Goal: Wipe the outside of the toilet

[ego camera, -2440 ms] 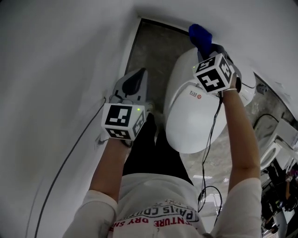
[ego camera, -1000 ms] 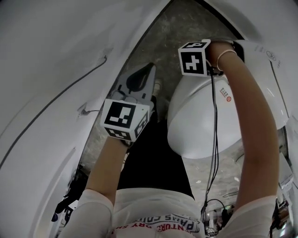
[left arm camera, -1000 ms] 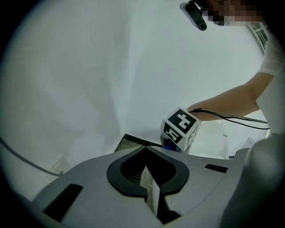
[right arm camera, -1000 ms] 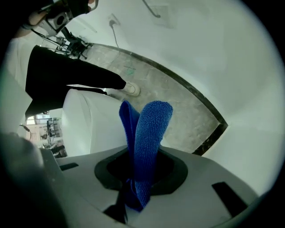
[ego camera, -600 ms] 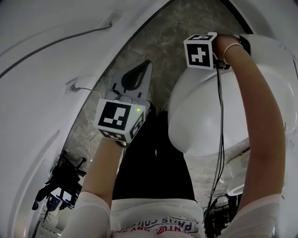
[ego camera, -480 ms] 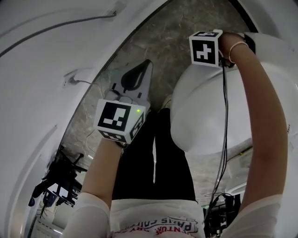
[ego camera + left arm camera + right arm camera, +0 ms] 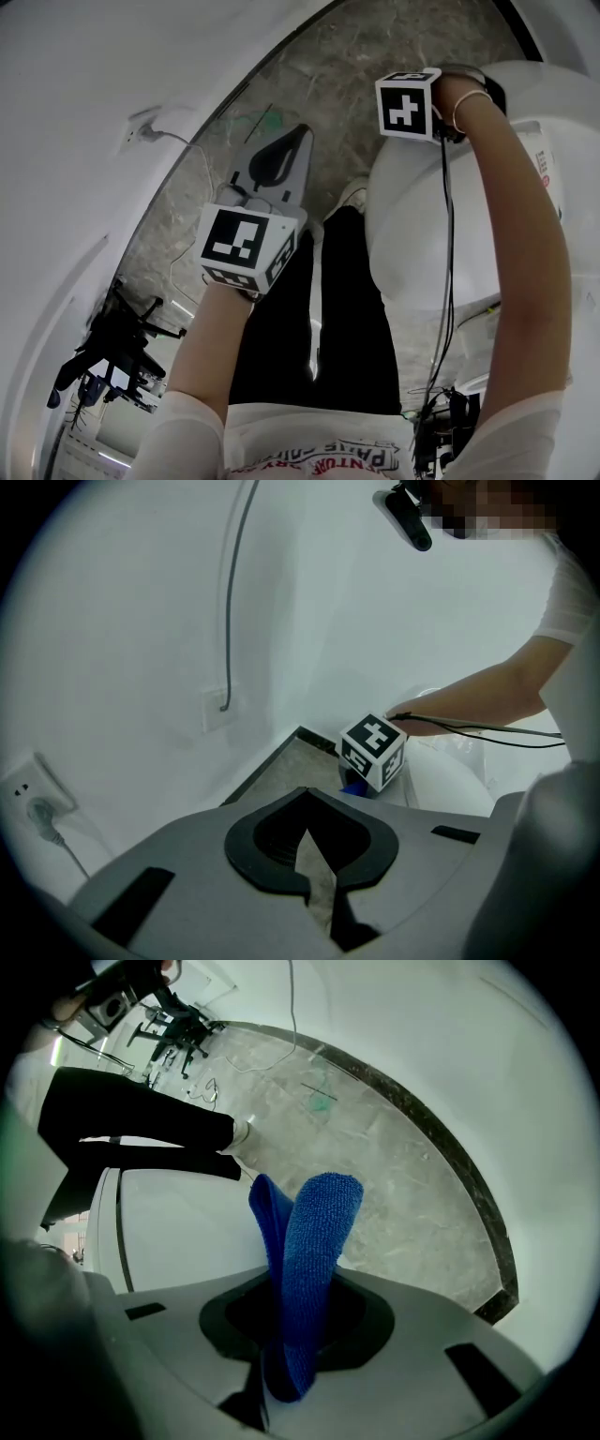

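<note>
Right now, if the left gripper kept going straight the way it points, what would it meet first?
The left gripper would probably meet the white wall first, low down near the stone floor; depth is hard to judge.

The head view looks steeply down from above the person onto the toilet (image 7: 422, 234) and the floor (image 7: 375, 56). The left gripper view faces the wall (image 7: 141, 621) corner from further away. The right gripper view looks closely along the same toilet and floor.
</note>
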The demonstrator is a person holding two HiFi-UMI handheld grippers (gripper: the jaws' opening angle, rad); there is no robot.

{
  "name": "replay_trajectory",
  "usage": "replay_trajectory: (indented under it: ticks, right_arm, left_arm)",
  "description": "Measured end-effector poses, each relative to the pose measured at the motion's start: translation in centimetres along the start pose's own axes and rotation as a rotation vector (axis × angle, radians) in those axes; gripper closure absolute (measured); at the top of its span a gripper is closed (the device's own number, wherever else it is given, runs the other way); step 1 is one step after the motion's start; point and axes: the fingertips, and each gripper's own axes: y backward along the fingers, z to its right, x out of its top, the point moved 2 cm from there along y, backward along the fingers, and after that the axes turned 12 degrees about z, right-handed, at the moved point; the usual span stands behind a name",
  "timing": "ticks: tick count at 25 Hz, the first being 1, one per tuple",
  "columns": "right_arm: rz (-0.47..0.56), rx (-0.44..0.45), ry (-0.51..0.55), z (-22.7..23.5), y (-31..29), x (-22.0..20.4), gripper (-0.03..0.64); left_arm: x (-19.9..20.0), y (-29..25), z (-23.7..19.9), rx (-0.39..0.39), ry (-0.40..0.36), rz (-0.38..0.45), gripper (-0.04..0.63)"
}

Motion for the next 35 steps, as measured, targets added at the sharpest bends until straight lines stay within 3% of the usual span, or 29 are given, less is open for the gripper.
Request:
replay_trajectory:
  ticks: [9,17,27,35]
  right_arm:
    - [-0.022,0.114,0.028,-4.3,-2.7,4.7,0.535]
    - [-0.075,0.132,0.063,-7.9,-4.4,8.1,0.535]
    - [-0.140,0.113,0.180,-14.1,-7.1,12.3,0.535]
    - [-0.163,0.111,0.260,-18.7,-7.3,13.8,0.535]
  left_arm:
    - [-3.7,2.4,-2.4,0.009,-0.005,0.011,0.589]
    - [-6.7,6.4,-4.3,0.005,0.001,-0.001,0.589]
    - [-11.5,13.8,-4.5,0.000,-0.006,-0.050,0.589]
    - [-11.8,17.4,-2.6,0.014,0.016,-0.020,0.589]
